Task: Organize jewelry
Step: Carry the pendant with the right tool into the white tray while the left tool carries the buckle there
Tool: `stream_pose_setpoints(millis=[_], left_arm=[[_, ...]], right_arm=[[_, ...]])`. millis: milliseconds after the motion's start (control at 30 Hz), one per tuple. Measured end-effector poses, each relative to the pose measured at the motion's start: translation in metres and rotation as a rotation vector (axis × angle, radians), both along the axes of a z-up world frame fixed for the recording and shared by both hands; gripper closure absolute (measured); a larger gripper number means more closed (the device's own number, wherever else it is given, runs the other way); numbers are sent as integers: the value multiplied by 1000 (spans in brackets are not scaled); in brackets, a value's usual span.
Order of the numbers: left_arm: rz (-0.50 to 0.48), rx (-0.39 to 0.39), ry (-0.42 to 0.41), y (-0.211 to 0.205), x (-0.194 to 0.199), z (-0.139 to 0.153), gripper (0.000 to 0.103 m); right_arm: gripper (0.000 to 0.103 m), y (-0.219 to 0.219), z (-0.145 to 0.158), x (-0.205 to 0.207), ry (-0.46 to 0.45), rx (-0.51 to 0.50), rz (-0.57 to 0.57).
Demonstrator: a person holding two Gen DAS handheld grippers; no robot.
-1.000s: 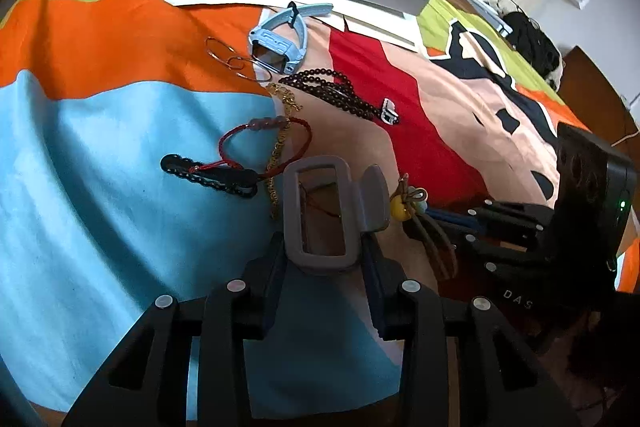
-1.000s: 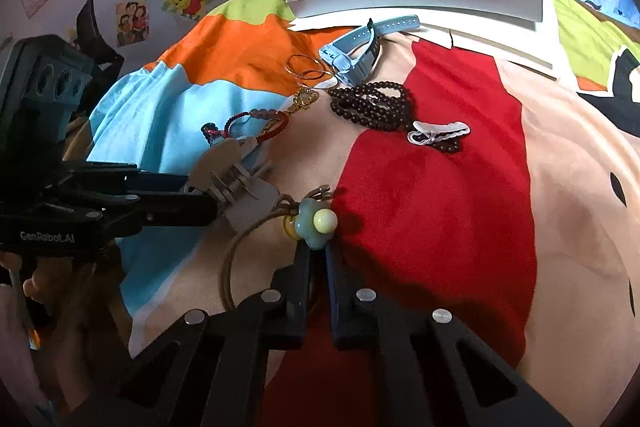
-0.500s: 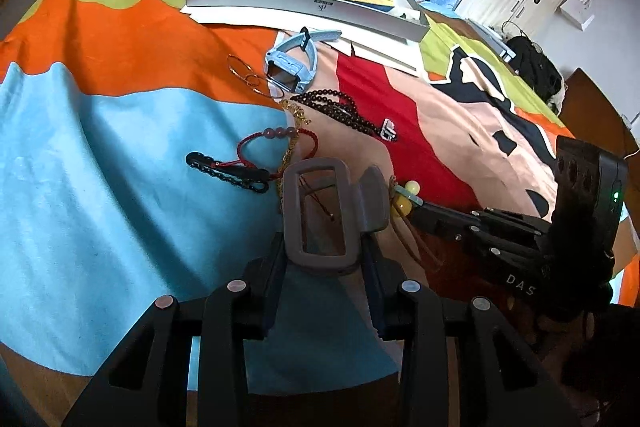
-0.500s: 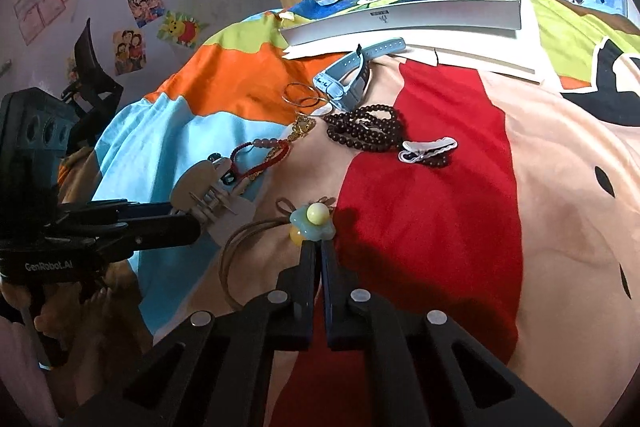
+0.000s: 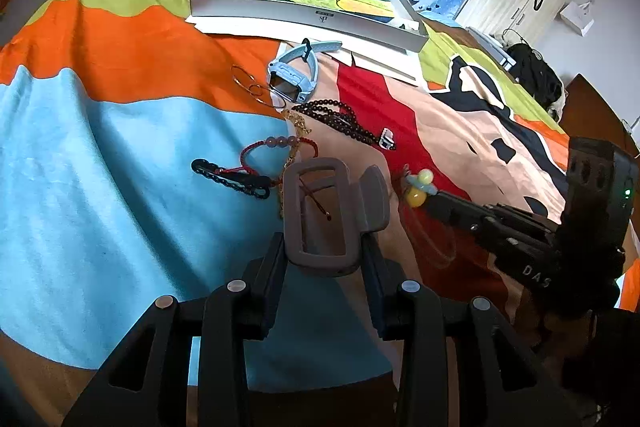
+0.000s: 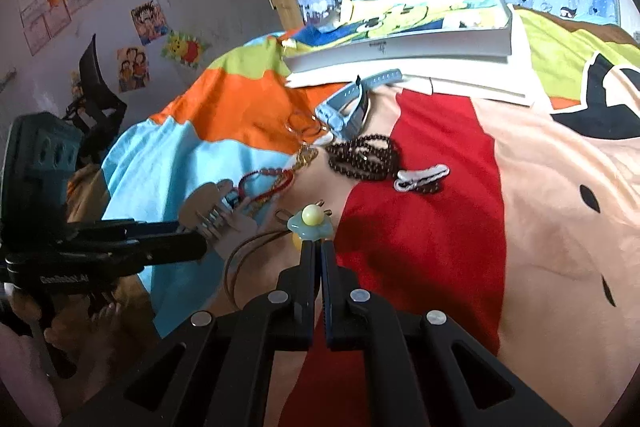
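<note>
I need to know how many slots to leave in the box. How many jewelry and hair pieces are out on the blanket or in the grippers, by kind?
Hair claw clips: 2
Hair clip, white: 1
Flower hair tie: 1
Bead string: 1
Red bracelet: 1
Gold chain: 1
Hoops: 2
Watch: 1
Total: 10

Colourful bedspread: watch, bead necklace, tray.

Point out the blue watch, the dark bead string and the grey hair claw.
blue watch (image 5: 289, 79), left wrist view, on its case.
dark bead string (image 6: 362, 157), right wrist view, on the bunched beads.
grey hair claw (image 5: 320, 215), left wrist view, on the frame's near side.
</note>
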State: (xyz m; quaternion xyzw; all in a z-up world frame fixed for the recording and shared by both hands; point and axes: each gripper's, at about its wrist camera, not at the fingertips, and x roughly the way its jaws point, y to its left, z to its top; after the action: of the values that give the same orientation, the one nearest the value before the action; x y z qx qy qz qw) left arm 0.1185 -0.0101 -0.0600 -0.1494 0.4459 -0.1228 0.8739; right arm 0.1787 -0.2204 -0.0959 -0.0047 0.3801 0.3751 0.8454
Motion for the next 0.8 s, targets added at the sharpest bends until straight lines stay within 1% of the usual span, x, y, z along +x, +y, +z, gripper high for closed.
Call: stream_pose_setpoints(millis=[233, 400, 500, 567, 633, 700, 800], left_arm=[[16, 0, -27, 3, 4, 12, 71], [40, -5, -74, 12, 34, 35, 71], [61, 1, -126, 21, 62, 52, 71], [73, -1, -154, 27, 85, 62, 71], [88, 9, -182, 33, 112, 70, 71], [99, 21, -200, 38, 140, 74, 71], [119, 18, -201, 48, 181, 75, 71]], right_arm=[[100, -4, 20, 5, -13, 65, -24], [100, -3, 43, 30, -48, 106, -53], [100, 0, 62, 59, -78, 121, -75], [100, 4, 76, 88, -102, 126, -94], [100, 7, 84, 111, -113, 130, -110], [100, 11, 93, 140, -119, 141, -133], [100, 22, 98, 185, -118, 136, -173]])
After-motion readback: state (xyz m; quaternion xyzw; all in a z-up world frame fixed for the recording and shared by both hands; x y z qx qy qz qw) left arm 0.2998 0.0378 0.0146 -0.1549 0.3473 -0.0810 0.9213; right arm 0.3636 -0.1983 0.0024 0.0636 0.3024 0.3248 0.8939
